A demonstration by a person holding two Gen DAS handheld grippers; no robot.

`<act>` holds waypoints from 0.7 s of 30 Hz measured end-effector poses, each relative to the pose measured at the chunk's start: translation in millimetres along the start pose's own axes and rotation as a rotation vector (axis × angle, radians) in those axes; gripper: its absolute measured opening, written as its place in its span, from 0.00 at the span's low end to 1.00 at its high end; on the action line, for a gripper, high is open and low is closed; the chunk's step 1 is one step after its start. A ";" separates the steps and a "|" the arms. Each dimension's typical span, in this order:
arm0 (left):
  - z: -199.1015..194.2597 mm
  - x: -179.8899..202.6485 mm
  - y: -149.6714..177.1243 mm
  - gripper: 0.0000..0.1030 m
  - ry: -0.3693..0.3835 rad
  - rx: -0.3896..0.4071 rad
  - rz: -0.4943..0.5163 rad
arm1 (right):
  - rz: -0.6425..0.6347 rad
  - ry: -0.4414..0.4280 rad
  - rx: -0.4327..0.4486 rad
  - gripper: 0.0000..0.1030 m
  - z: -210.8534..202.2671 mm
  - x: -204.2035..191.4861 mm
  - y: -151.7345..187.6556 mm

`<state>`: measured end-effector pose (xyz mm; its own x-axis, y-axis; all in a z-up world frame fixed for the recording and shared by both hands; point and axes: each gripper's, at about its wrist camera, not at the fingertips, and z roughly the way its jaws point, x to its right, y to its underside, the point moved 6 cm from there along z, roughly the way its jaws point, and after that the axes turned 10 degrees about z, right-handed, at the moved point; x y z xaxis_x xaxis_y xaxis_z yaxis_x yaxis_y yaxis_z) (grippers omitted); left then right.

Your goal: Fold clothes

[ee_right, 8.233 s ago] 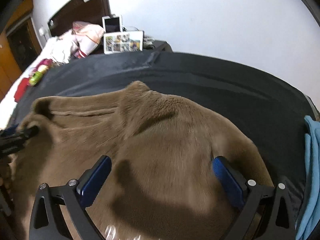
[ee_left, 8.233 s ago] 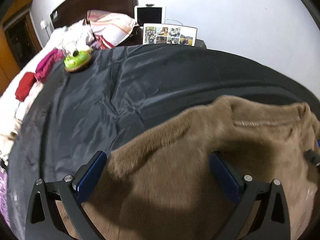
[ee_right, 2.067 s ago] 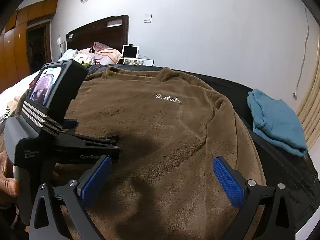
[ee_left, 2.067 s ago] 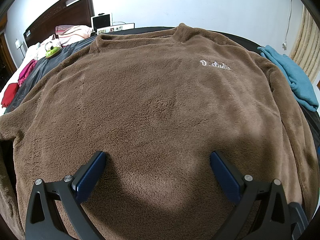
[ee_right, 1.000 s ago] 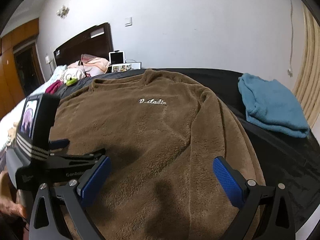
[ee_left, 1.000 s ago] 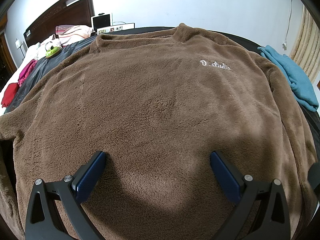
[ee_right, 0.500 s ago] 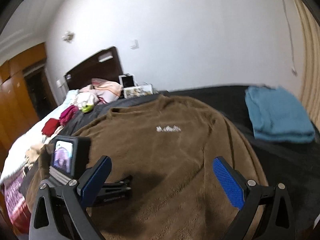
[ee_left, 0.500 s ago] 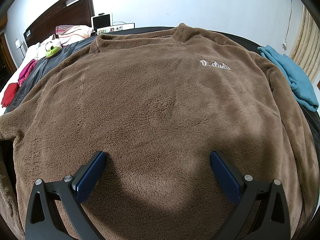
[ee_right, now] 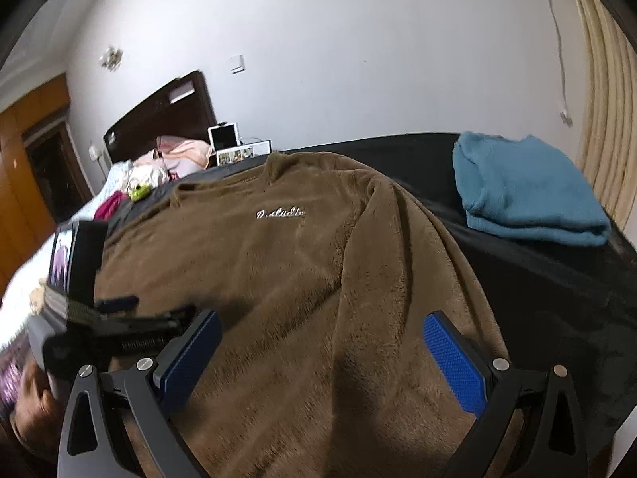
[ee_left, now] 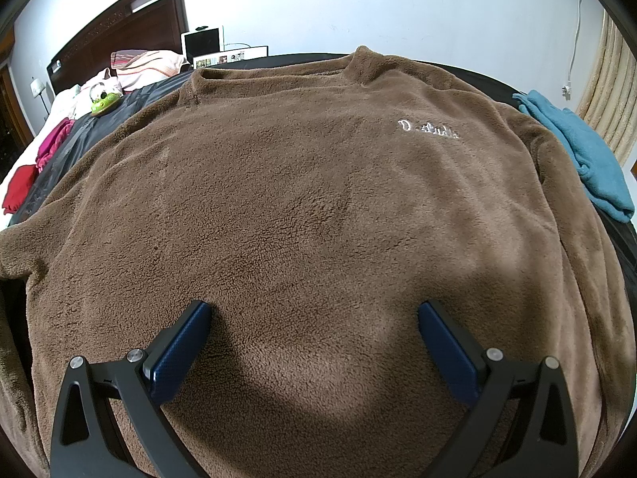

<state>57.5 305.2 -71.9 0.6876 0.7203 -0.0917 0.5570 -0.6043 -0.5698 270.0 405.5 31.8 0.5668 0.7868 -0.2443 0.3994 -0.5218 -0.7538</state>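
Lying front-up on the black bedsheet [ee_left: 621,239], the brown fleece sweatshirt [ee_left: 302,207] has its collar at the far end and its white embroidered logo [ee_left: 428,129] showing. The left gripper [ee_left: 314,314] hovers above the hem with jaws wide apart, empty; the right gripper [ee_right: 318,328] is likewise spread wide and holds nothing. A good first fold probably means pinching the sleeve edge on the side nearest the folded teal towel [ee_right: 525,187], taking one layer only, then carrying it across towards the logo.

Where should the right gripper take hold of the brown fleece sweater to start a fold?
Likely the sleeve edge of the brown fleece sweater, coming from the right side: it lies flat, front up, and that edge drapes free beside the right gripper.
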 end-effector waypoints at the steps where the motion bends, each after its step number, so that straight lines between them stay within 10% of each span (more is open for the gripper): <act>1: 0.1 0.2 -0.1 1.00 0.000 0.000 0.000 | -0.019 0.011 0.009 1.00 -1.3 1.4 0.8; 13: 3.4 1.4 -5.2 1.00 0.002 -0.005 0.001 | -0.067 0.165 0.032 1.00 -29.9 88.4 24.4; 21: 3.2 1.0 -5.3 1.00 0.000 -0.019 -0.006 | -0.026 0.072 -0.012 1.00 -45.6 114.4 34.6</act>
<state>53.8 310.3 -71.5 0.6839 0.7242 -0.0882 0.5701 -0.6059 -0.5549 381.5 462.4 5.6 0.6067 0.7743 -0.1797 0.4229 -0.5058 -0.7519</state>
